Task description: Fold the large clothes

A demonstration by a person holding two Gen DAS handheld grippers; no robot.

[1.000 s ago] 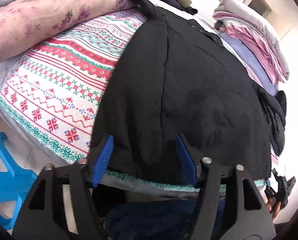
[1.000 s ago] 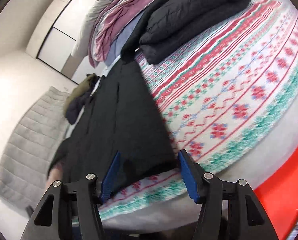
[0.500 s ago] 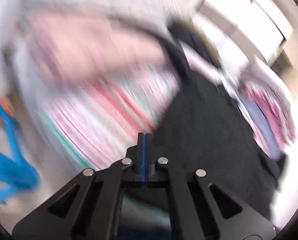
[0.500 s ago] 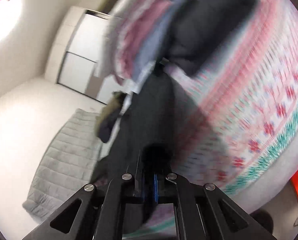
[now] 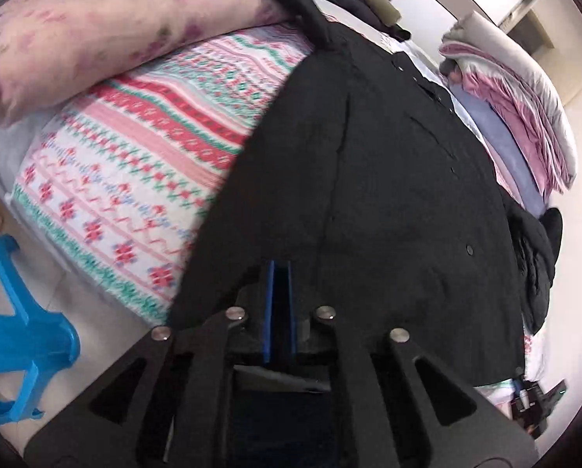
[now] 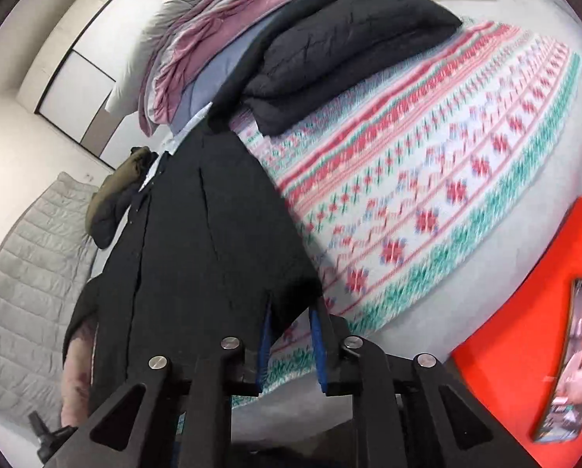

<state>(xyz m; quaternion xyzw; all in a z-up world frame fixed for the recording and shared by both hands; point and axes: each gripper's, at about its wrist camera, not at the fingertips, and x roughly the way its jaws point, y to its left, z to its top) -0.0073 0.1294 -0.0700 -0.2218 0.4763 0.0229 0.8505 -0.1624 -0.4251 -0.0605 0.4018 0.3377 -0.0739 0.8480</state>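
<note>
A large black coat (image 5: 388, 179) lies spread lengthwise on a bed with a patterned red, green and white blanket (image 5: 142, 163). My left gripper (image 5: 278, 273) is shut on the coat's near hem at its left corner. In the right wrist view the same black coat (image 6: 197, 241) runs away from me, and my right gripper (image 6: 291, 312) is closed on its near right hem corner, with a fold of cloth between the blue pads (image 6: 317, 335).
A pink floral pillow (image 5: 107, 27) lies at the far left. Folded pink and grey bedding (image 6: 220, 39) and a dark padded jacket (image 6: 349, 50) are stacked at the far side. A blue plastic stool (image 5: 14, 335) and a red surface with a phone (image 6: 564, 358) stand beside the bed.
Both grippers were open over the coat's near hem one second ago. They have since closed on the hem corners, with a quick swing of both cameras in between.
</note>
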